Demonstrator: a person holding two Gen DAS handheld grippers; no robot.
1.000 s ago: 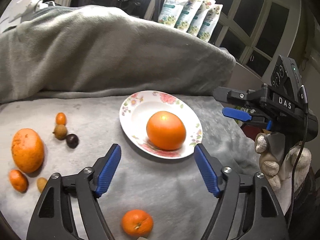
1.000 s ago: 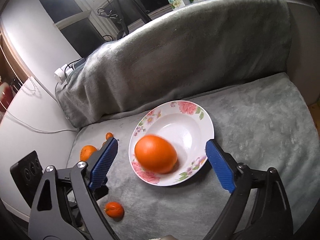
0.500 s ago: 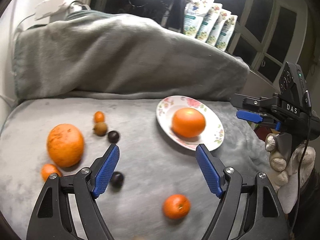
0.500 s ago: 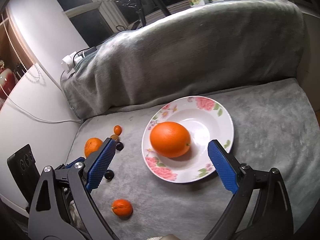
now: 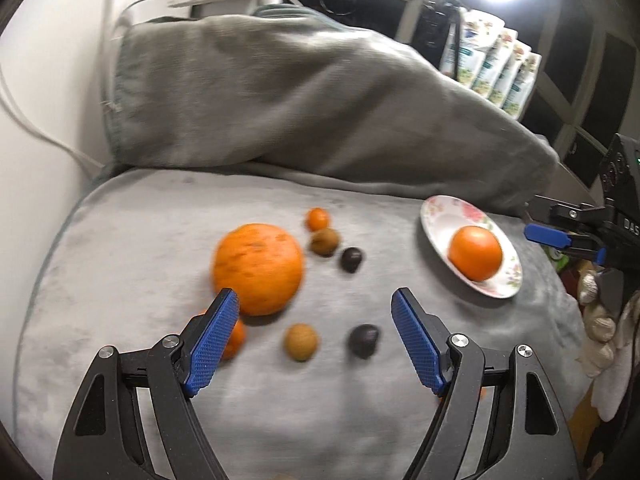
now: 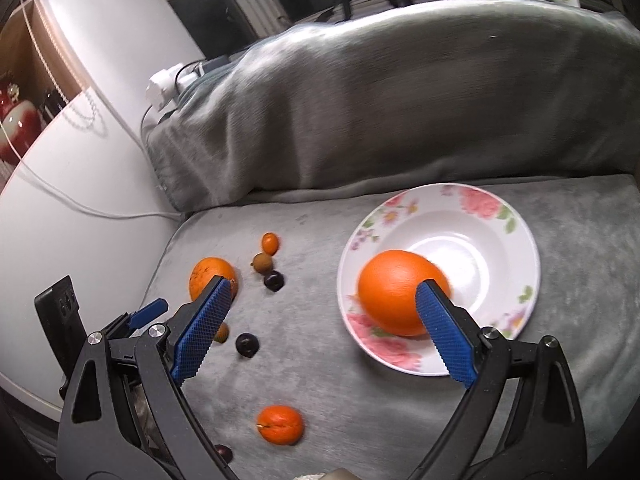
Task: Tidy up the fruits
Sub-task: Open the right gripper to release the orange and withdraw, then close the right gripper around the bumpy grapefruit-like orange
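Note:
A floral plate (image 5: 436,216) (image 6: 516,236) on the grey cushion holds one orange (image 5: 475,253) (image 6: 400,296). A larger speckled orange (image 5: 258,268) (image 6: 210,274) lies at the left among small fruits: a kumquat (image 5: 318,219), a brown longan (image 5: 325,241), a dark fruit (image 5: 352,259), another longan (image 5: 301,341) and another dark fruit (image 5: 363,340). A mandarin (image 6: 279,424) lies near the front. My left gripper (image 5: 314,340) is open and empty above the small fruits. My right gripper (image 6: 320,332) is open and empty, left of the plate.
A grey blanket-covered backrest (image 5: 300,100) rises behind the cushion. A white wall and cable (image 6: 80,208) are at the left. Pouches (image 5: 500,68) stand on the sill behind. The right gripper's body (image 5: 580,236) shows at the right edge of the left wrist view.
My left gripper has swung left, away from the plate, and now points at the large orange and small fruits. My right gripper has also shifted left, so the plate sits further right.

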